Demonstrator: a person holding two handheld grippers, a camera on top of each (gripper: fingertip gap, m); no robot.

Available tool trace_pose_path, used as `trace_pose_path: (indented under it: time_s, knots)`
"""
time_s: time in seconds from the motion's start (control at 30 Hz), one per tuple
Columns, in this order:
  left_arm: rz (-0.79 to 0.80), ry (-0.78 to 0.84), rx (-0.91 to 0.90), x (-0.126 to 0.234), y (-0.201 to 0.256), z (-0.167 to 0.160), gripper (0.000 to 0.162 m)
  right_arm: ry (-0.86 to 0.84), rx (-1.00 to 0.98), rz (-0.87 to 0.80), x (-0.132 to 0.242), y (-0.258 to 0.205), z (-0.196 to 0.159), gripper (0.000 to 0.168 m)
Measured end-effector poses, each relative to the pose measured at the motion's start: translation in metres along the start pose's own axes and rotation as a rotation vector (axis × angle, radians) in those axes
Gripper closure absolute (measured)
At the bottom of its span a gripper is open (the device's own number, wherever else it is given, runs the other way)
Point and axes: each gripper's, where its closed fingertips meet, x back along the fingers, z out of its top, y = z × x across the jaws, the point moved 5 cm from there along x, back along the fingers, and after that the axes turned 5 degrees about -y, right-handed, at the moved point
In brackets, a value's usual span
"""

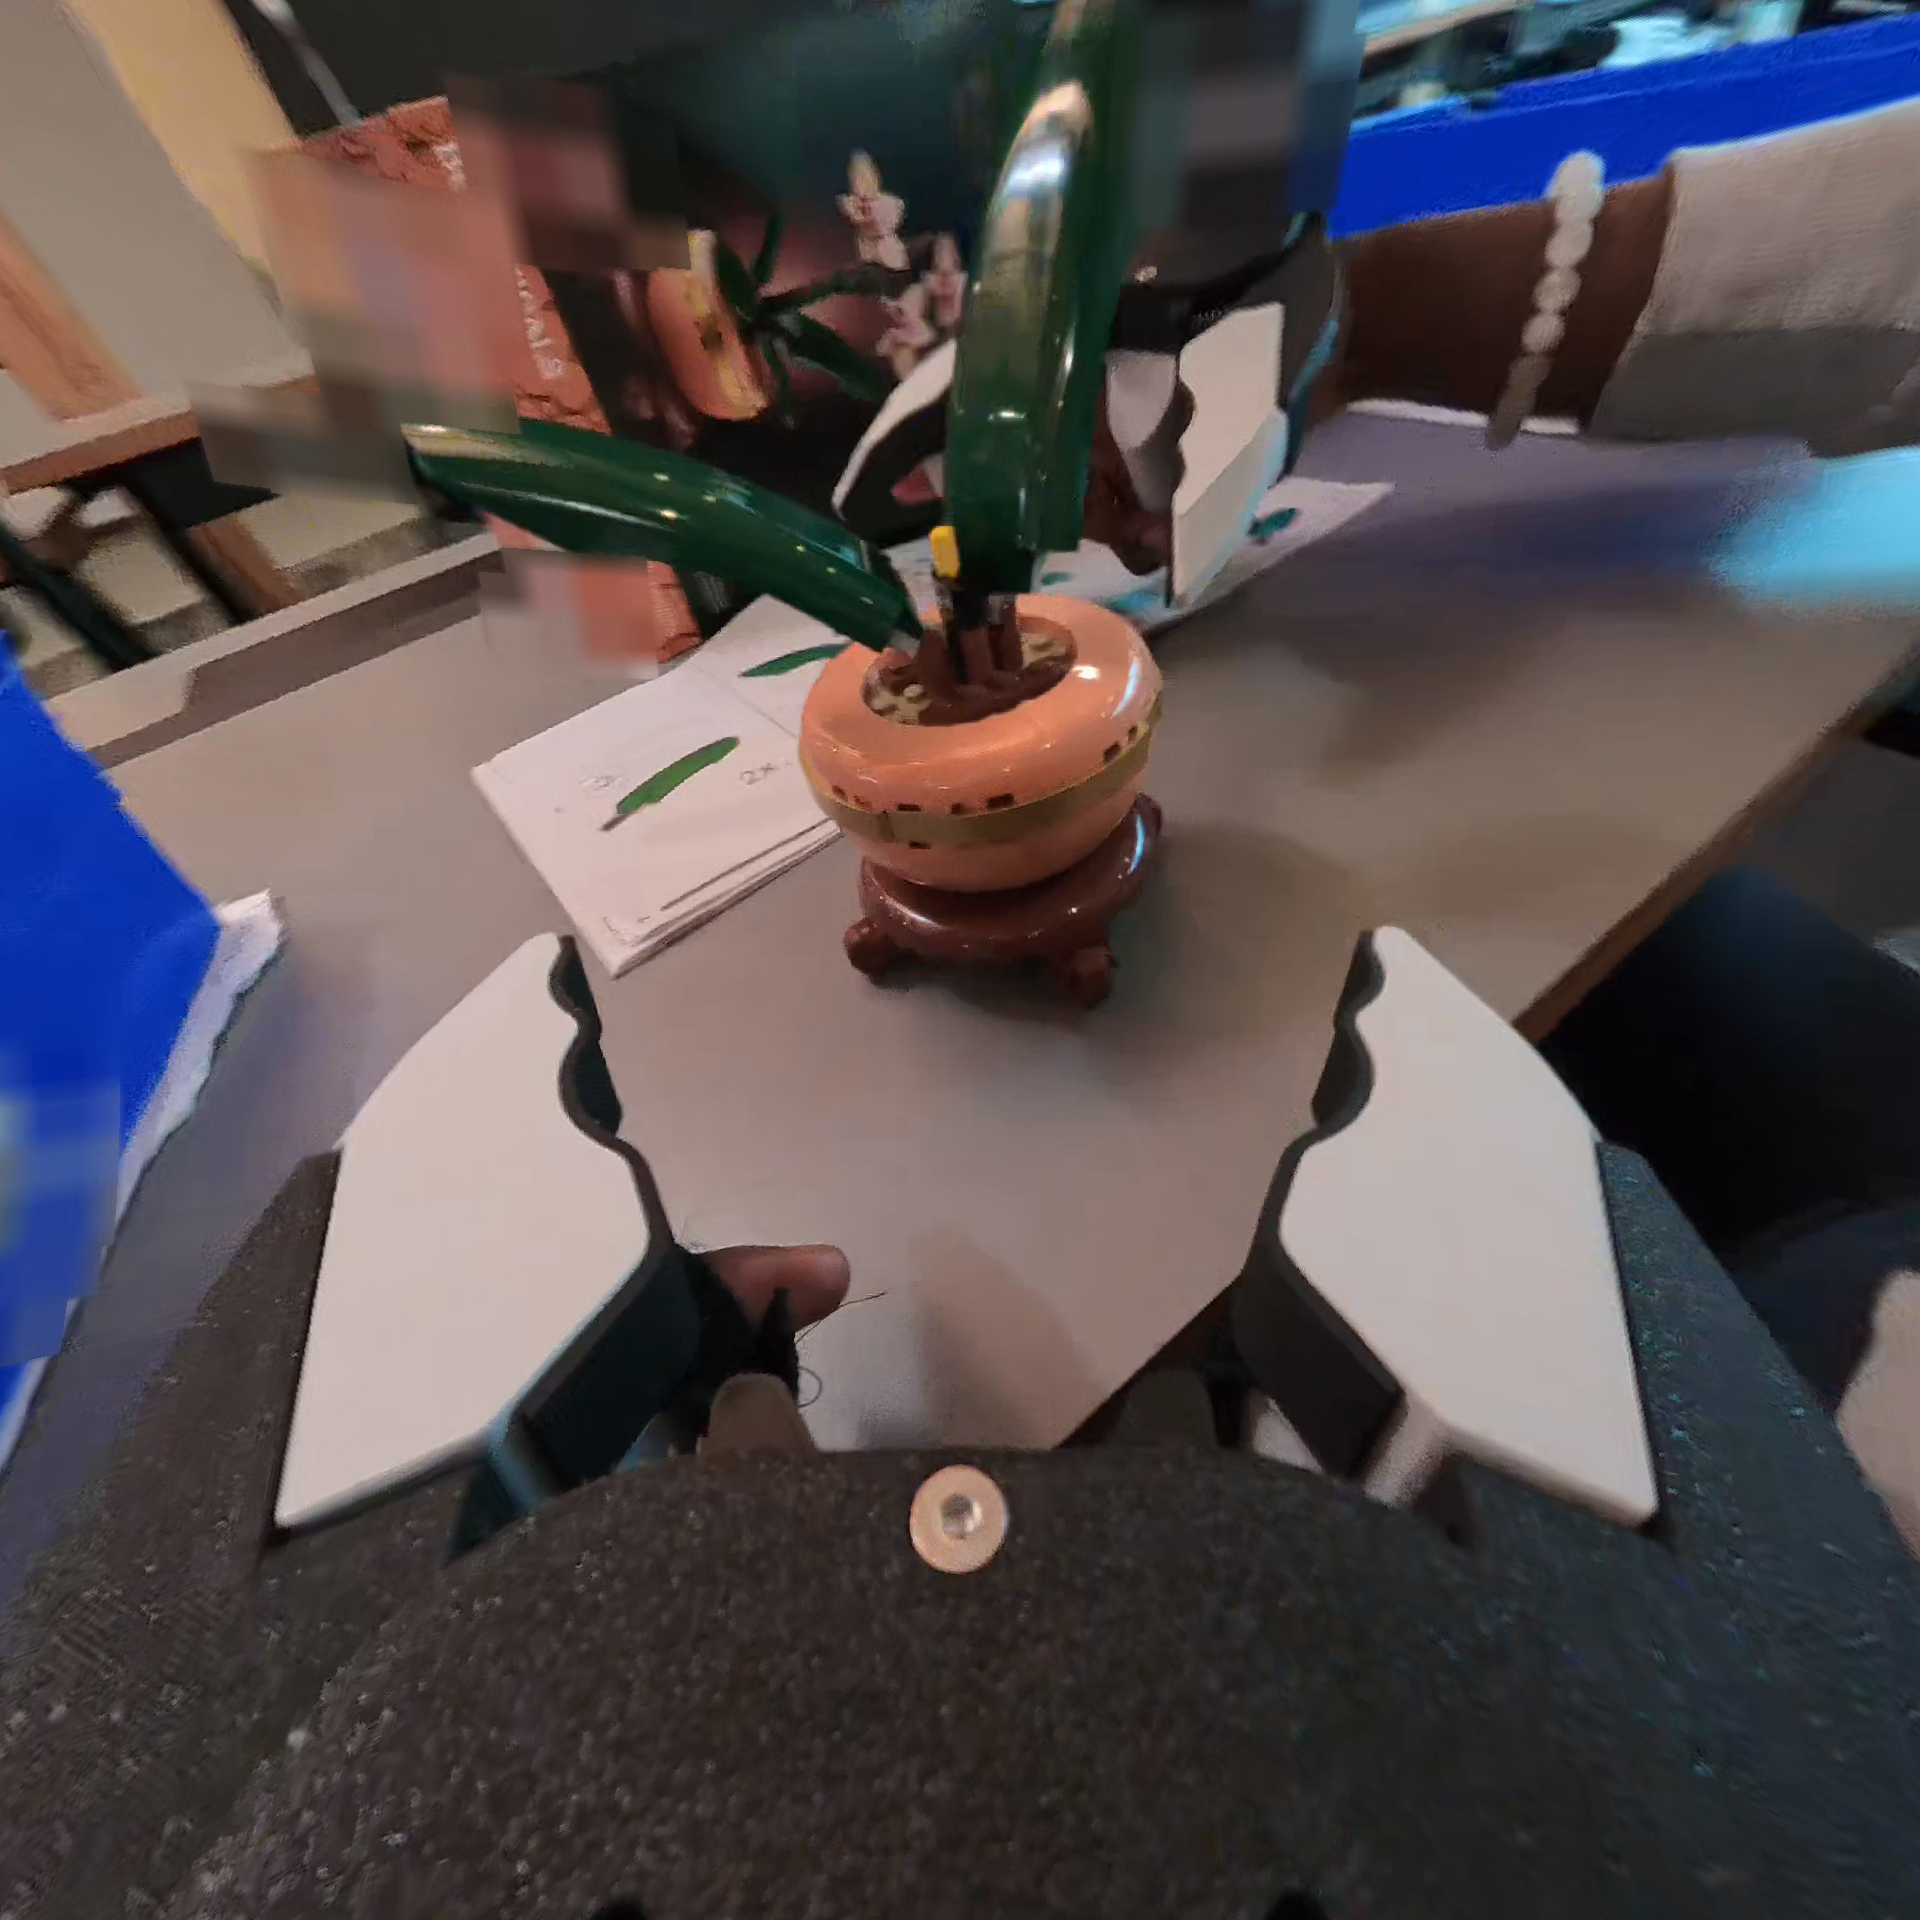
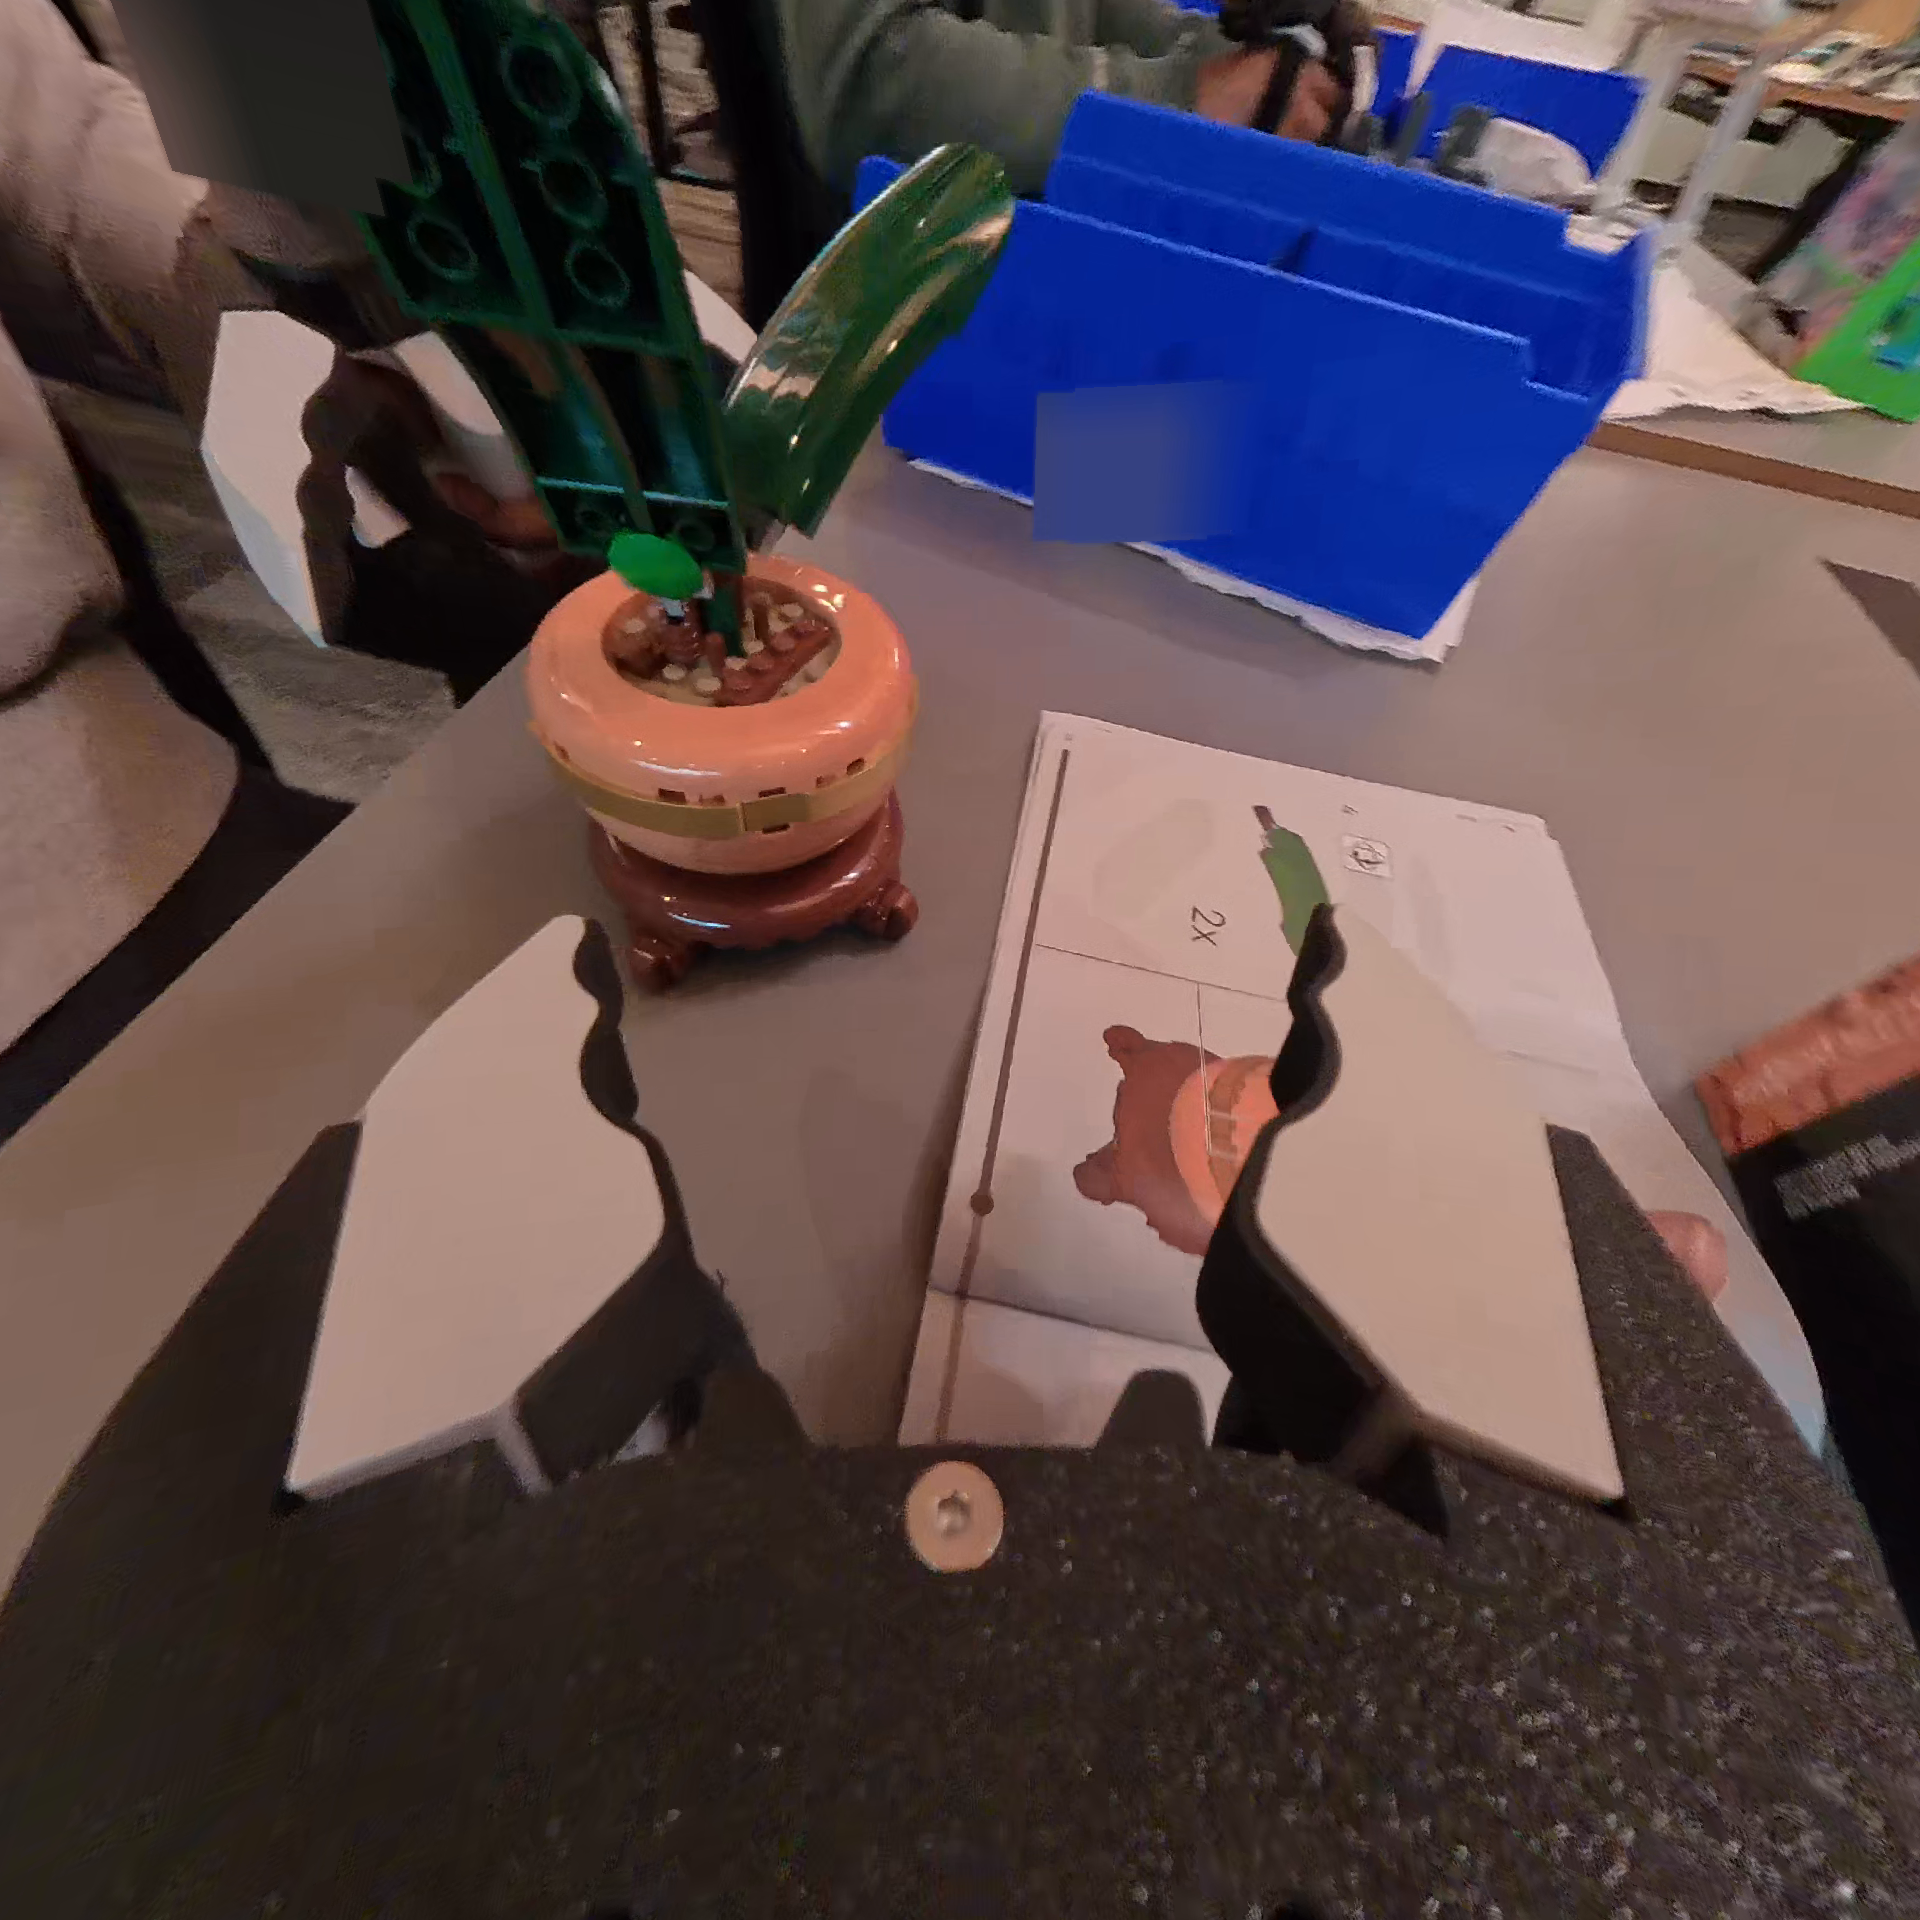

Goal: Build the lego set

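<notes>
Peach lego pot (image 1: 977, 769) beyond left tool (image 1: 966, 1029)

The setting is a shared indoor workroom of the lab or workshop type. A plain grey bench (image 2: 1558, 665) carries an open instruction booklet (image 2: 1455, 935), and a product box (image 1: 623, 343) stands behind it. A blue plastic storage bin (image 2: 1299, 343) with internal dividers rests on torn paper on the bench. Beyond the bin, a second person's sleeve (image 2: 935, 73) shows at another work position. Further benches with wood-coloured edges (image 2: 1766, 468) and assorted clutter fill the background. A wooden shelf unit (image 1: 94, 416) stands beside the bench.
</notes>
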Motion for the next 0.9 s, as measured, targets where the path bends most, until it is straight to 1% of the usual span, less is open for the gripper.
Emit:
trace_pose_path:
  time_s: [0.07,0.13,0.17,0.2,0.23,0.27,0.33,0.37,0.5,0.7,0.8,0.9]
  knots:
    - [-0.109,0.0,-0.013,0.003,-0.012,-0.001,0.029,-0.028,-0.027,-0.088,0.004,-0.005,0.001,0.042]
    - [-0.24,0.002,-0.027,0.004,-0.021,-0.002,0.031,-0.092,-0.049,-0.172,0.006,-0.013,0.0,0.036]
    - [-0.305,-0.007,-0.017,0.003,-0.025,-0.002,0.031,-0.122,-0.05,-0.212,0.007,-0.019,0.0,0.032]
    - [-0.408,-0.03,0.018,0.003,-0.025,-0.002,0.03,-0.147,-0.052,-0.254,0.007,-0.025,0.0,0.03]
    - [-0.482,-0.042,0.042,0.002,-0.026,-0.002,0.027,-0.159,-0.057,-0.28,0.007,-0.032,0.0,0.026]
    - [-0.482,-0.033,0.041,0.0,-0.031,0.001,0.027,-0.155,-0.061,-0.287,0.006,-0.041,0.002,0.025]
    - [-0.429,0.023,-0.085,0.0,-0.04,0.009,0.03,-0.165,-0.092,-0.329,0.005,-0.055,0.005,0.022]
    - [-0.432,0.025,-0.132,-0.001,-0.042,0.011,0.029,-0.164,-0.111,-0.349,0.005,-0.063,0.006,0.022]
    - [-0.506,0.033,-0.205,-0.011,-0.055,0.01,0.024,-0.14,-0.195,-0.446,0.002,-0.086,0.011,0.023]
    - [-0.645,0.123,-0.221,-0.028,-0.075,0.013,0.024,-0.14,-0.247,-0.587,0.001,-0.116,0.019,0.023]
    - [-0.72,0.114,-0.219,-0.039,-0.08,0.013,0.028,-0.162,-0.296,-0.676,0.001,-0.123,0.02,0.025]
    - [-0.749,0.125,-0.211,-0.053,-0.084,0.016,0.028,-0.192,-0.323,-0.742,-0.002,-0.131,0.02,0.025]
